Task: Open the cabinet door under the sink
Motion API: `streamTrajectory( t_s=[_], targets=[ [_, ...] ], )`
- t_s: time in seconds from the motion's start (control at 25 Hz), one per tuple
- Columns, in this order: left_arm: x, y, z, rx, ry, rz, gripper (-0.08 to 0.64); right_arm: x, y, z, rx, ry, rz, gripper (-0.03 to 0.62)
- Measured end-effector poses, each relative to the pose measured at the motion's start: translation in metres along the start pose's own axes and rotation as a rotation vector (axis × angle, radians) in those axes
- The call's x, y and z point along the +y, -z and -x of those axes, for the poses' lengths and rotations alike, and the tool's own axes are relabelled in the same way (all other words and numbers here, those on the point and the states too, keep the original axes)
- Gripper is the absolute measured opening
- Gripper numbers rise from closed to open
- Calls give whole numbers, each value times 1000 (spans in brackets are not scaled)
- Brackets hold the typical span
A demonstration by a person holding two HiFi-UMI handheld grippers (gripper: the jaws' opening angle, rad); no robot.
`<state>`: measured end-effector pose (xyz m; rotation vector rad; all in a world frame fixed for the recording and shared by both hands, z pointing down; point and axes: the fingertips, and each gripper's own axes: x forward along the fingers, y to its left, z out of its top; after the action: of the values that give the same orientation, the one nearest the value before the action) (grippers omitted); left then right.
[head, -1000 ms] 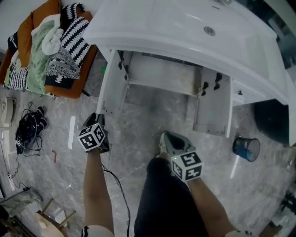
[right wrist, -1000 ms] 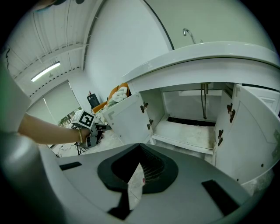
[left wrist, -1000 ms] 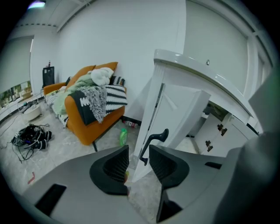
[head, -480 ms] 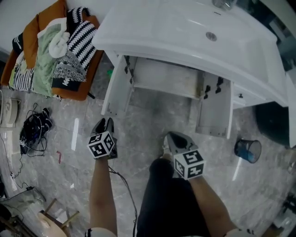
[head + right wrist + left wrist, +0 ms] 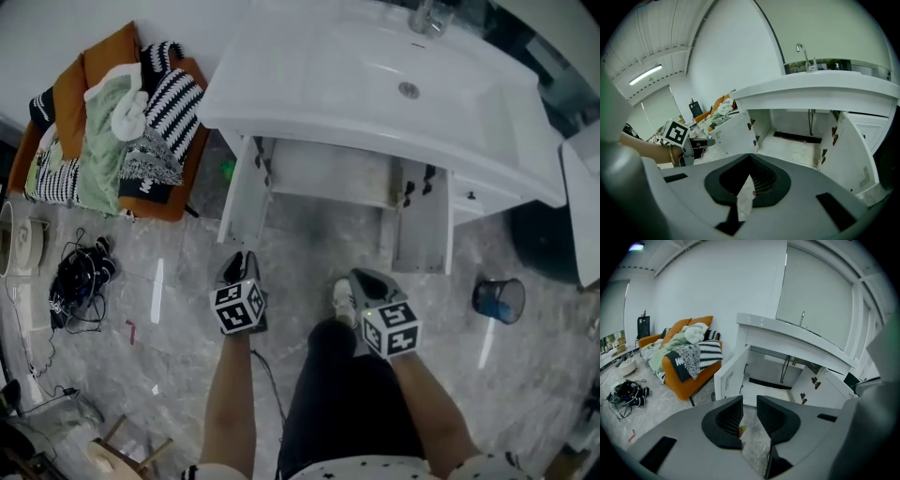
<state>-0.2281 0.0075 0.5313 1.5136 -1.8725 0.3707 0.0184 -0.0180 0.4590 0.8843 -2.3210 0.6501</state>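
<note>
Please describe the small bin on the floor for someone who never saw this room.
Find the white sink cabinet with both doors open. Beyond its door on the right in the head view, the small bin stands on the grey marble floor. It is round, dark blue and open-topped, far smaller than the black shape beside it.

Sofa (image 5: 112, 122) left of sink cabinet (image 5: 337, 173); bin (image 5: 498, 300) right.

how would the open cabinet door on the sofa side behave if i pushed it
That door looks like a rigid flat panel, so it probably won't flex. It hangs on two dark hinges, so a push should swing it, not slide it. Nothing seems to lean on it, so it likely moves easily.
</note>
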Motion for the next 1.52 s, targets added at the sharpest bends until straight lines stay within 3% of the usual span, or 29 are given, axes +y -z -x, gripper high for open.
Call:
streamTrajectory(
  t_s=[0.2, 0.6, 0.92, 1.52],
  targets=[
    [-40, -21, 23, -17, 31, 16, 54, -2, -13, 27, -19, 21, -34, 8],
    [-123, -44, 74, -9, 135, -61, 16, -2, -29, 74, -65, 20, -56, 8],
    [-170, -54, 124, 14, 153, -117, 5, 8, -41, 110, -90, 0, -45, 8],
    [-220, -64, 174, 54, 232, -118, 5, 21, -67, 151, -143, -34, -32, 8]
  ],
)
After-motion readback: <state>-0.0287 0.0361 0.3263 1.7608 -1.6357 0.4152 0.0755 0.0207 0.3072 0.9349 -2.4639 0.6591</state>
